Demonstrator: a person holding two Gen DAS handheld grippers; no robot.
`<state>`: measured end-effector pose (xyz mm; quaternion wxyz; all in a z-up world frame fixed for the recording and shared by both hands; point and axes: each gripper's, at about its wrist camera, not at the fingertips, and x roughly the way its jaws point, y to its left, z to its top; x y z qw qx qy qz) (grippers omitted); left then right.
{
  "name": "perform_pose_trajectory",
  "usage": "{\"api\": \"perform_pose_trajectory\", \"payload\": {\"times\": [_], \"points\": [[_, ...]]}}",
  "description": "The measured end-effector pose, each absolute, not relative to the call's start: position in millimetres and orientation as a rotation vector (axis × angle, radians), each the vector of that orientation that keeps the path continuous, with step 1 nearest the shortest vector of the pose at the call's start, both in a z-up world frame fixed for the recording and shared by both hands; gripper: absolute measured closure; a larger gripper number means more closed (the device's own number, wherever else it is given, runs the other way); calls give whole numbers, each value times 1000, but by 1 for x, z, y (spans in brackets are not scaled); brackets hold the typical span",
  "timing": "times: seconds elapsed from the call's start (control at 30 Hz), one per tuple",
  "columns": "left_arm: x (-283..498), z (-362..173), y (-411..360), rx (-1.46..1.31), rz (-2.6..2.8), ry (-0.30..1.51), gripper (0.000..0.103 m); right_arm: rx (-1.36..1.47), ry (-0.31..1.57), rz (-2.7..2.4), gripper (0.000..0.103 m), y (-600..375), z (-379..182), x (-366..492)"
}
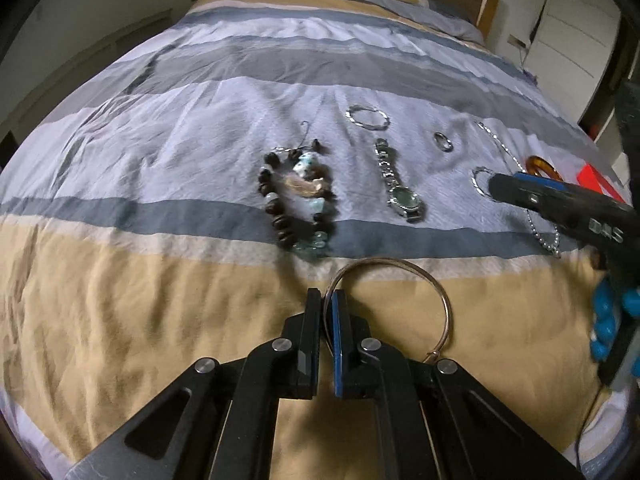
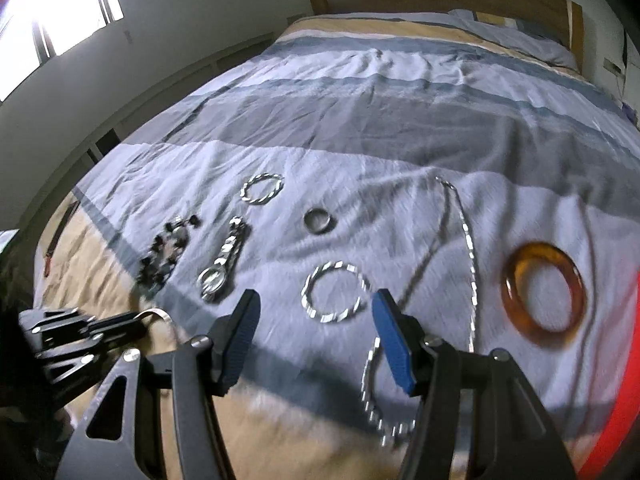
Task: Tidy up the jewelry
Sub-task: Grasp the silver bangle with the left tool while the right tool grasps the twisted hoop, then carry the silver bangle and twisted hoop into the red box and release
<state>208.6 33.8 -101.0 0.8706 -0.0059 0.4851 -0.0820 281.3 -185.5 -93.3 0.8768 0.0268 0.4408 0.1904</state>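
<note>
Left gripper [image 1: 329, 300] pinches thin wire bangle [image 1: 434, 280] low over striped bedspread [image 1: 120, 300]; right gripper [image 2: 316, 308] gapes empty above twisted silver hoop [image 2: 336, 298]; best lower bangle flat into clear space beside watch [image 1: 400, 188] before releasing.

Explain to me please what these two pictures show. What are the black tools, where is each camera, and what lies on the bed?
No robot here: a person holds one hand tool with two jaws in each hand. Each tool carries a camera that looks forward along its jaws, so each picture is one tool's own view.

The left gripper is shut on a thin bangle. The right gripper is open and holds nothing; it hovers over a twisted silver ring.

On the striped bed cover lie a bead bracelet, a watch, a small ring, a chain and an amber bangle.
</note>
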Motion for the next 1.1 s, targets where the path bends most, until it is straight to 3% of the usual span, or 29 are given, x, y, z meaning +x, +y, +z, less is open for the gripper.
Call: {"api": "perform_pose_trajectory", "payload": {"times": [0.33, 0.4, 0.7, 1.1], "points": [[207, -101, 36, -35, -172, 1004, 98, -6, 961, 366, 48, -178, -108, 292], [206, -99, 36, -37, -168, 1002, 98, -17, 965, 348, 62, -177, -109, 290], [192, -82, 38, -30, -142, 986, 98, 21, 967, 368, 64, -180, -92, 259], [144, -35, 30, -10, -156, 939, 99, 89, 918, 350, 64, -203, -43, 153]]}}
